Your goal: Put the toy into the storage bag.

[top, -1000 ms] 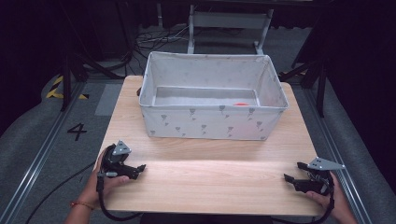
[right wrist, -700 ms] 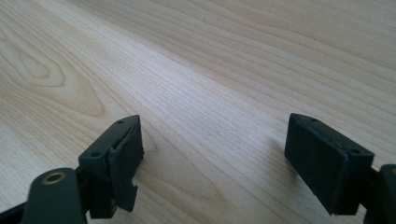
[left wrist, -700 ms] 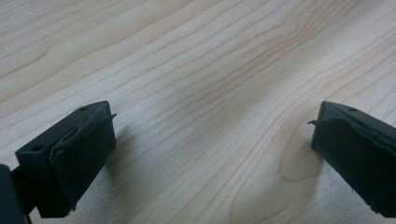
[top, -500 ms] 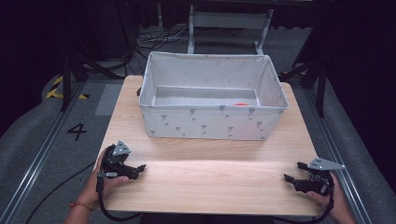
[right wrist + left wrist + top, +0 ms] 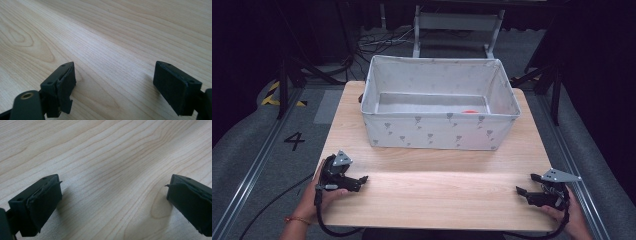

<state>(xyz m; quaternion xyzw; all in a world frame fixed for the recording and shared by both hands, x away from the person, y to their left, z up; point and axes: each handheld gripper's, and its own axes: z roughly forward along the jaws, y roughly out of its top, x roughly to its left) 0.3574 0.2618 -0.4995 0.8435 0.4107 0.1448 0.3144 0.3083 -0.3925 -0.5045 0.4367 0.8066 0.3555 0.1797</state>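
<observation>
My left gripper [image 5: 362,180] rests on the table [image 5: 437,190] at about 8 o'clock, jaws spread wide, bare wood grain between them. My right gripper [image 5: 526,185] sits at about 4 o'clock, well apart from the left, jaws likewise parted and holding nothing. Both point inward across the near edge. At 12 o'clock stands the grey fabric box [image 5: 437,132], patterned with small marks. Inside, toward its right, a small orange-red thing [image 5: 470,111] peeks over the front wall; mostly hidden, I cannot tell what it is.
</observation>
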